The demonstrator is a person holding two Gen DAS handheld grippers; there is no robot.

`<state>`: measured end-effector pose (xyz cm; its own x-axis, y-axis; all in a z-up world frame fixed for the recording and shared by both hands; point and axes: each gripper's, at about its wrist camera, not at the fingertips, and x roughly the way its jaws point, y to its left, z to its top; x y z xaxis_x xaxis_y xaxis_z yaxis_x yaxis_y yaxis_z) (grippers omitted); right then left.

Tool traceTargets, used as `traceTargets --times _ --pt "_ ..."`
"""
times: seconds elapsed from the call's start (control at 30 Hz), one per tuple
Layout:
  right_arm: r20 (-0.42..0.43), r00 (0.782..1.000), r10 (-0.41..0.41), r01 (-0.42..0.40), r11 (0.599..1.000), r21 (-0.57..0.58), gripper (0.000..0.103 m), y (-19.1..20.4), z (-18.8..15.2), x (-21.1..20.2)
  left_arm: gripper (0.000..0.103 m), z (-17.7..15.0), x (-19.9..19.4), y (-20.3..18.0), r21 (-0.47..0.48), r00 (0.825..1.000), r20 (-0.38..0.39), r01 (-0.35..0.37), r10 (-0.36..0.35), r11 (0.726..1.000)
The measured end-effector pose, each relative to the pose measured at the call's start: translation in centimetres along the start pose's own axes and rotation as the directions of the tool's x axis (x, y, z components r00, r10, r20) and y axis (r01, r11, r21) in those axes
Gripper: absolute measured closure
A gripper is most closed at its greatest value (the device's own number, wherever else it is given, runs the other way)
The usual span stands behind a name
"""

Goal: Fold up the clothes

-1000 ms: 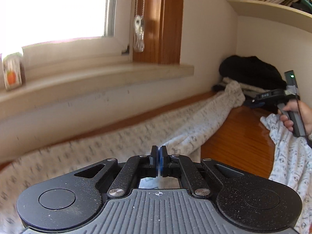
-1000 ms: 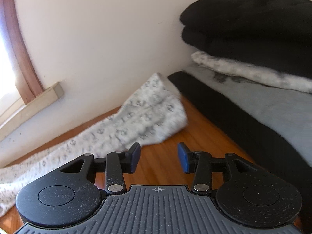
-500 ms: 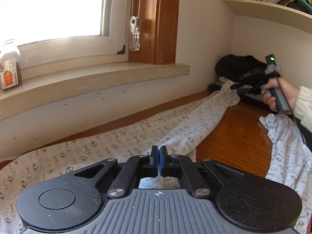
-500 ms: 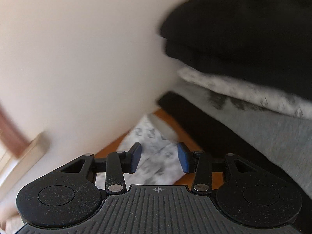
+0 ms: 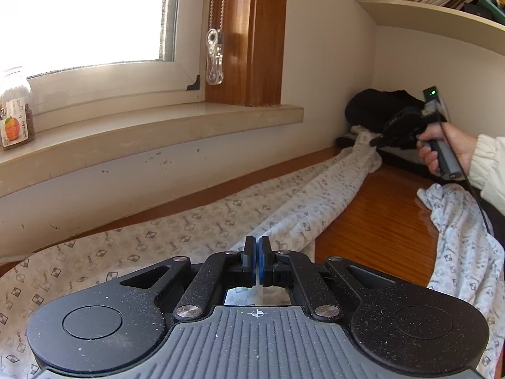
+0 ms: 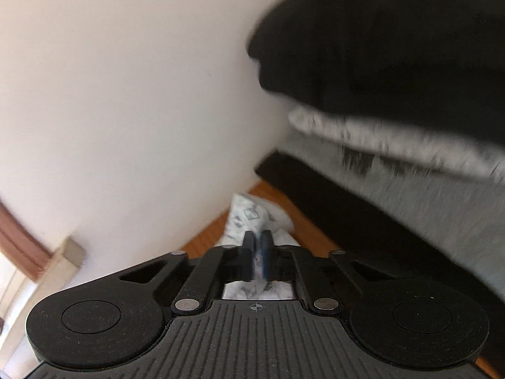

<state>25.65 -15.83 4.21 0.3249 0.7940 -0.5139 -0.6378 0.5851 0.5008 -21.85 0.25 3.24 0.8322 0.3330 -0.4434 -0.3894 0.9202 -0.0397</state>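
Observation:
A long white garment with a small grey print (image 5: 221, 221) lies stretched along the wooden table (image 5: 378, 221) under the window wall. My left gripper (image 5: 256, 260) is shut on its near end, with cloth showing behind the pads. At the far end, by the corner, my right gripper (image 5: 377, 140) pinches the garment's tip. In the right wrist view the right gripper (image 6: 257, 260) is shut on that printed cloth (image 6: 249, 218), which sticks out past the pads. A second part of the garment (image 5: 457, 237) hangs over the table's right edge.
A stack of folded clothes, black on top (image 6: 394, 47) over grey and white layers (image 6: 410, 195), fills the far corner right beside the right gripper. A jar (image 5: 15, 110) stands on the windowsill. A blind-cord clip (image 5: 215, 57) hangs by the window frame. Books sit on a shelf (image 5: 426, 9) above.
The right gripper moved forward to the garment's far tip and went from open to shut on it. The left gripper stayed shut on the near end.

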Motion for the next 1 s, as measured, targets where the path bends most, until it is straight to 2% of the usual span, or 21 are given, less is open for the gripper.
traceTargets --times 0.13,0.23,0.4,0.47,0.57,0.73,0.87,0.9,0.93,1.0 --pt "0.05 0.998 0.035 -0.033 0.999 -0.036 0.098 0.9 1.8 -4.1 0.101 0.5 -1.0 -1.2 0.057 1.0 0.015 -0.012 0.011 0.998" --pt "0.086 0.994 0.063 -0.057 0.996 -0.068 0.099 1.7 3.3 -7.2 0.101 2.3 -3.9 -1.4 0.012 0.996 0.085 0.0 -0.001 1.0" --pt "0.134 0.987 0.088 -0.073 0.991 -0.11 0.099 3.1 5.0 -11.1 0.103 5.4 -9.3 -1.2 -0.031 0.973 0.229 -0.013 0.02 0.999" --pt "0.136 0.988 0.079 -0.062 0.991 -0.123 0.099 3.6 5.2 -11.0 0.103 6.1 -10.4 -0.9 -0.03 0.967 0.25 -0.05 0.056 0.998" --pt "0.1 0.993 0.068 -0.055 0.99 -0.127 0.099 4.2 4.9 -8.9 0.103 5.7 -9.9 -0.1 -0.038 0.974 0.219 -0.053 0.06 0.998" --pt "0.068 0.997 0.024 -0.012 0.984 -0.177 0.098 5.3 3.5 -5.7 0.101 3.0 -7.4 -0.5 -0.034 0.994 0.097 -0.047 0.05 0.998" --pt "0.06 0.998 -0.004 0.015 0.984 -0.176 0.098 4.3 3.2 -4.7 0.101 1.2 -5.8 -2.4 0.025 1.0 0.016 -0.028 0.027 0.999" --pt "0.062 0.998 -0.011 0.022 0.985 -0.174 0.098 3.9 3.2 -4.8 0.096 1.0 -5.5 -2.8 0.037 1.0 -0.001 -0.024 0.024 0.999" --pt "0.061 0.998 -0.018 0.028 0.985 -0.17 0.098 3.7 2.9 -4.9 0.082 0.7 -5.1 -3.1 0.049 1.0 -0.018 -0.019 0.02 0.999" --pt "0.058 0.998 -0.032 0.041 0.986 -0.162 0.098 3.0 2.7 -4.8 0.074 0.2 -4.4 -3.8 0.072 0.999 -0.053 -0.01 0.014 0.997"
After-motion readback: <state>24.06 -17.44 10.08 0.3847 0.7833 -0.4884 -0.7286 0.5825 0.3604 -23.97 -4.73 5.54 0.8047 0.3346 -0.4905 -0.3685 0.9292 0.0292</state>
